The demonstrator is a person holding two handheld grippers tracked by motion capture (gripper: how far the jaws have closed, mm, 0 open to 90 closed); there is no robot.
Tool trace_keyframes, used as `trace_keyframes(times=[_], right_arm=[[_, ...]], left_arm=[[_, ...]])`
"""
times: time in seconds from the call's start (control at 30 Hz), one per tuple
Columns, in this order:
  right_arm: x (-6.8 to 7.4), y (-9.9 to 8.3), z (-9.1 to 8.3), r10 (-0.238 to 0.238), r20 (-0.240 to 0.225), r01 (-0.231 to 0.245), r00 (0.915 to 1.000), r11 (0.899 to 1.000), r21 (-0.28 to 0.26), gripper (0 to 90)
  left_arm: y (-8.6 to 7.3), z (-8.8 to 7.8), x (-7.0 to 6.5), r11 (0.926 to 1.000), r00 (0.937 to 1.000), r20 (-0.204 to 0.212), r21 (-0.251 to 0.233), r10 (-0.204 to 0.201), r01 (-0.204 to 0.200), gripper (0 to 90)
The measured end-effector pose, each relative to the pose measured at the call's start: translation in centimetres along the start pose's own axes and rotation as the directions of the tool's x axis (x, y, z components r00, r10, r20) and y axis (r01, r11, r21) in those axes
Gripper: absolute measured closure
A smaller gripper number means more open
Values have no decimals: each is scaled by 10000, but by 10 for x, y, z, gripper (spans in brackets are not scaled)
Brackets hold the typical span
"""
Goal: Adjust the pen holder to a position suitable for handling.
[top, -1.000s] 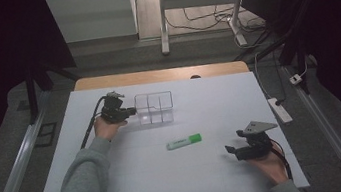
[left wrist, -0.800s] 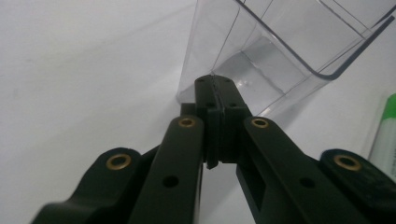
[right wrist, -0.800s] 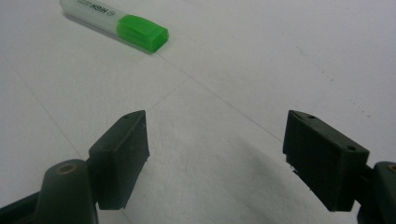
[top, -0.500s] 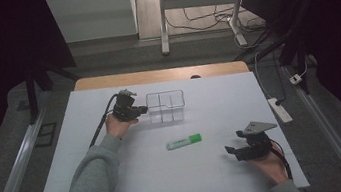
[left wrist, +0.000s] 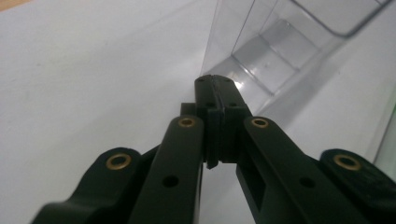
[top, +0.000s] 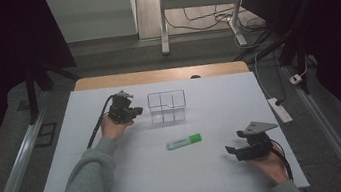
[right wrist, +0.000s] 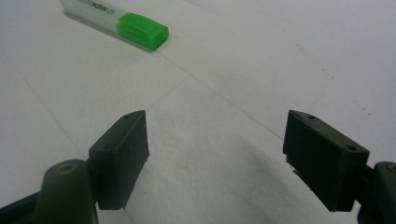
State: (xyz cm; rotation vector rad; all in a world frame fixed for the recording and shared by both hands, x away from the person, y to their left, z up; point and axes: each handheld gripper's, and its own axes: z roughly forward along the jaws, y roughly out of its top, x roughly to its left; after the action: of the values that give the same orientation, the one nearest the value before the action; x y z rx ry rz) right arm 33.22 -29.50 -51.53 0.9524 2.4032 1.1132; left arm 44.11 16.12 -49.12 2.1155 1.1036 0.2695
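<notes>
Two risks: my closed L gripper [left wrist: 215, 86] could tip the clear bin [top: 167, 107] at its 3 o'clock, while my empty, wide-open R gripper [right wrist: 215, 144] may skid the highlighter [right wrist: 116, 23] at 11.

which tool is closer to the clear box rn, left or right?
Left. The left tool, jaws shut, sits right at the clear box, on its left side. The right tool is open, far off near the table's front right, past the green highlighter.

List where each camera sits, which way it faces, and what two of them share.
High view: above the table's near side, looking forward and down; sleeve and both hands show.
Left gripper view: on the left hand-held gripper, jaws shut, facing the clear box.
Right gripper view: on the right hand-held gripper, jaws open, facing the highlighter.
Shared: high and right gripper views both show the highlighter.
</notes>
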Motion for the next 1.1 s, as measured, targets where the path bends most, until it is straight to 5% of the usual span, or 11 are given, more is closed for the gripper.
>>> trace_keyframes(times=[0.27, 0.37, 0.43, 0.63, 1.1], right_arm=[[0, 1, -1, 8, 43, -8, 10000, 10000, -16, 219], [0, 1, -1, 9, 53, -9, 10000, 10000, -14, 218], [1, 1, -1, 11, 52, -11, 10000, 10000, -13, 218], [1, 1, -1, 26, 55, -26, 10000, 10000, -11, 218], [0, 1, -2, 75, 62, -74, 10000, 10000, -62, 218]], left_arm=[[-27, -31, -11, 9989, 9988, -192, -168, 442, -446, 863], [-36, -41, -17, 9974, 9976, -199, -277, 657, -662, 770], [-41, -46, -20, 9969, 9970, -240, -283, 730, -736, 595], [-58, -61, -29, 9959, 9963, -144, -312, 849, -853, 473], [-113, -82, -40, 9970, 9977, 87, -374, 678, -674, 388]])
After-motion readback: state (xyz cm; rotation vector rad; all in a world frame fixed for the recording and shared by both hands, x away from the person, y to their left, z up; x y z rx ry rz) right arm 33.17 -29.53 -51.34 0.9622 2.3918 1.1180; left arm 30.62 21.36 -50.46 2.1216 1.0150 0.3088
